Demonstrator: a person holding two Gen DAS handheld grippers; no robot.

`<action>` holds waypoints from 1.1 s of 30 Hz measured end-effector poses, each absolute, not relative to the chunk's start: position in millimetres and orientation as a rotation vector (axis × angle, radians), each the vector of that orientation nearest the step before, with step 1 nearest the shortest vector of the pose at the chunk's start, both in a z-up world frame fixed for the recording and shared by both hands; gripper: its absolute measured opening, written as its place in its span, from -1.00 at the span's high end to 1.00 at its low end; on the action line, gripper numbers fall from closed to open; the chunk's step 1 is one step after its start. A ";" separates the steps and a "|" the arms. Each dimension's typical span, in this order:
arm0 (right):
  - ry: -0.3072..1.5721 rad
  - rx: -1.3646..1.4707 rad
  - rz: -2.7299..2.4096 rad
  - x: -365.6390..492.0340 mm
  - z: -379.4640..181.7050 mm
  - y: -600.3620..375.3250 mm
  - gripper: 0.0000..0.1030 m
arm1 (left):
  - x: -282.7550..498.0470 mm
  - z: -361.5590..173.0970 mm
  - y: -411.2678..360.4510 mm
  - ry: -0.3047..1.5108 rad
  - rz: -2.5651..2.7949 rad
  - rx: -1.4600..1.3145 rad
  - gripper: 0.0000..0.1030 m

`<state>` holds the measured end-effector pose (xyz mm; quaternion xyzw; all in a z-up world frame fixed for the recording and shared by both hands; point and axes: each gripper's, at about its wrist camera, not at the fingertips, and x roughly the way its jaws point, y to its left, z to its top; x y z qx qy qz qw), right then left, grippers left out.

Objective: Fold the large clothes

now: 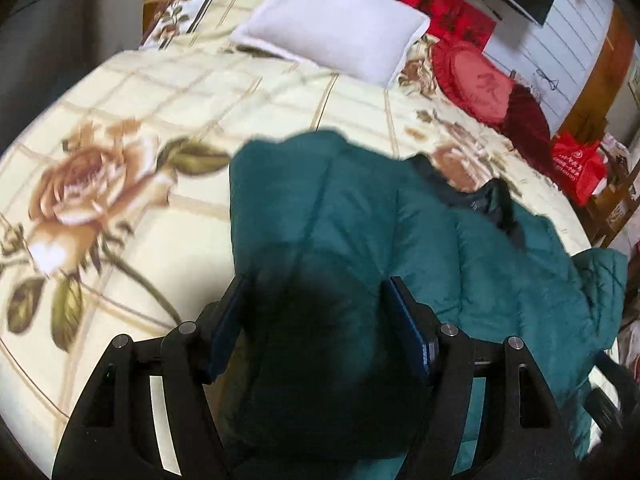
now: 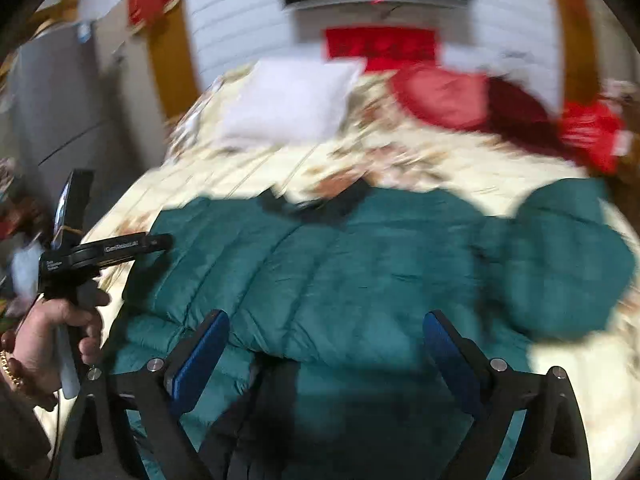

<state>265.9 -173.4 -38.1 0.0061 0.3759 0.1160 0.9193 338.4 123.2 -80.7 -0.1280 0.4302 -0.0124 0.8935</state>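
A teal quilted puffer jacket (image 1: 360, 220) lies spread on the floral bedspread (image 1: 120, 140); it also shows in the right wrist view (image 2: 360, 264), with one sleeve bunched at the right (image 2: 568, 264) and its dark collar at the far edge (image 2: 320, 204). My left gripper (image 1: 316, 292) is open, its blue pads either side of a raised hump of the jacket. My right gripper (image 2: 326, 328) is open just above the jacket's near hem, where dark lining shows. The left gripper is also visible from the side in the right wrist view (image 2: 160, 242), held by a hand.
A white pillow (image 1: 336, 28) and red round cushions (image 1: 476, 84) lie at the head of the bed. A red bag (image 1: 580, 168) and clutter stand beside the bed on the right. A grey cabinet (image 2: 56, 100) stands at the left.
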 end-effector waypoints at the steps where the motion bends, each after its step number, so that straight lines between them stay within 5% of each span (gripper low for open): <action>1: 0.815 0.017 0.238 277.7 -49.2 -174.9 -0.82 | 336.0 -84.1 122.2 0.888 -0.033 -0.263 -0.35; 9: 0.965 -0.067 0.101 346.3 -98.1 -208.9 -0.87 | 327.3 -79.0 125.5 0.861 -0.033 -0.292 -0.40; 15: 0.883 0.039 0.188 331.6 -50.9 -223.1 -0.82 | 319.7 -15.2 110.0 0.601 0.002 -0.195 -0.41; 19: 0.751 0.137 0.202 335.9 -15.1 -224.2 -0.83 | 355.3 -49.5 95.8 0.768 0.005 -0.149 -0.40; 22: 0.898 0.043 0.120 367.6 -47.2 -214.4 -0.83 | 362.4 -78.4 96.0 0.848 0.031 -0.138 -0.41; 24: 1.042 -0.001 0.107 383.1 -90.5 -213.7 -0.90 | 360.8 -84.4 97.6 0.841 0.033 -0.154 -0.55; 26: 0.947 -0.017 0.114 375.4 -96.1 -215.4 -1.00 | 367.2 -90.5 99.0 0.888 0.040 -0.159 -0.72; 30: 0.953 -0.021 0.114 376.6 -96.7 -214.2 -1.00 | 367.4 -84.7 110.7 0.960 0.032 -0.237 -0.82; 33: 0.948 -0.003 0.113 366.4 -78.9 -217.7 -0.97 | 332.6 -51.8 109.2 0.839 0.007 -0.249 -0.82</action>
